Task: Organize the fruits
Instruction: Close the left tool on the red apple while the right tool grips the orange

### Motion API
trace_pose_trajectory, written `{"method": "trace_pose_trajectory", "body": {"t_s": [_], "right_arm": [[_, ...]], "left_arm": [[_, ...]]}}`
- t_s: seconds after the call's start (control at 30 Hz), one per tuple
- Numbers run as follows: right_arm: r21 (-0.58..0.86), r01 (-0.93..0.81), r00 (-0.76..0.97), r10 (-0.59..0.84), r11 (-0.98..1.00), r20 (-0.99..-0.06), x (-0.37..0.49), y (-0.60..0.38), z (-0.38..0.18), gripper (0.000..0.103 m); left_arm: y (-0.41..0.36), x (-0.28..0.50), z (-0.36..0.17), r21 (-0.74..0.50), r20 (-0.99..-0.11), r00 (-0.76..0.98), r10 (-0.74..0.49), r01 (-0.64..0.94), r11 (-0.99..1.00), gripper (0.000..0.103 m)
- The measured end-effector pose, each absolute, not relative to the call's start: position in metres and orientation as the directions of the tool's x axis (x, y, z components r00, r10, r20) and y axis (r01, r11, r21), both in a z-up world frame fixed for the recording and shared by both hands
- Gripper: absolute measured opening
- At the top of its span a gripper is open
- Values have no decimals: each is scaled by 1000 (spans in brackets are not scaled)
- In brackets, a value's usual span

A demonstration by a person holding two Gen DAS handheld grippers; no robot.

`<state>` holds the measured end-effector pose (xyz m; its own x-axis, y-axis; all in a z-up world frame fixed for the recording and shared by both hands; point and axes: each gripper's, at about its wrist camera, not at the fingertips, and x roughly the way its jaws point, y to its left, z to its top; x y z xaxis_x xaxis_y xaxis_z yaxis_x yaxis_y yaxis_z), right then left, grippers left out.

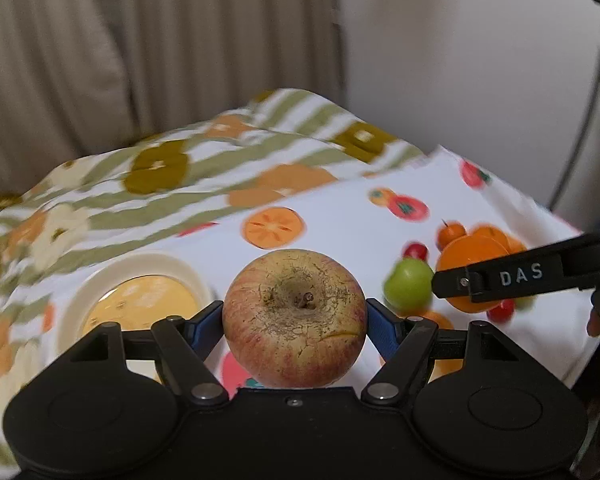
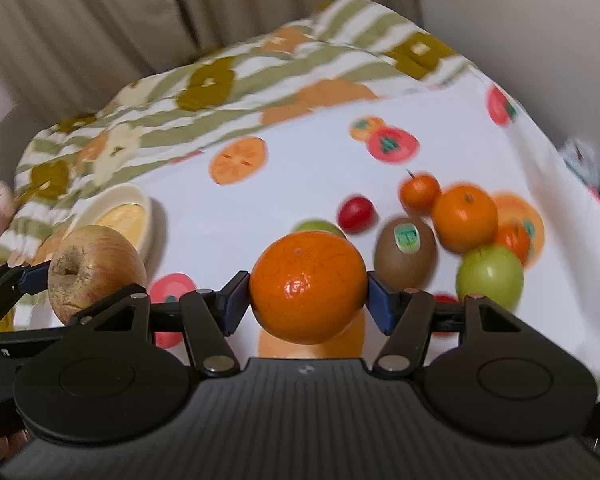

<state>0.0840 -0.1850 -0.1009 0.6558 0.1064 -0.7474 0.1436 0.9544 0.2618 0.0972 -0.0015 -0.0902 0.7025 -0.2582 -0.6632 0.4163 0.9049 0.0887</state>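
Note:
My left gripper [image 1: 295, 320] is shut on a wrinkled red-yellow apple [image 1: 295, 318], stem end facing the camera, lifted above the table. My right gripper [image 2: 308, 292] is shut on a glossy orange [image 2: 308, 286], also held off the cloth. In the right wrist view the apple [image 2: 96, 268] hangs at the left, beside a cream bowl [image 2: 120, 196]. The left wrist view shows the bowl [image 1: 140, 268] just left of the apple. It also shows the orange [image 1: 472, 256] at the right, behind a black finger of the right gripper.
Loose fruit lies at the right of the fruit-print tablecloth [image 2: 300, 168]: a stickered kiwi [image 2: 406, 250], a green apple [image 2: 490, 276], a mandarin [image 2: 464, 216], a smaller orange [image 2: 420, 192] and a small red fruit [image 2: 356, 208]. A striped quilt [image 2: 220, 80] and curtains lie behind.

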Motion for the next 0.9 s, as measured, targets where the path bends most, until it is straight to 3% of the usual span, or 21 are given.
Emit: {"method": "trace_pose_trajectory", "body": {"t_s": [0.47,0.9], "right_arm": [[207,-204,679,290,957,-674,140,-152,-44,76],[303,-179,627,346,936,-699,229,-56,-65,76]], "left_arm": [[46,98,-36,109,-587,810,9,67,992,78],[125,187,-65,105,-656,754,-1,93,990,78]]}}
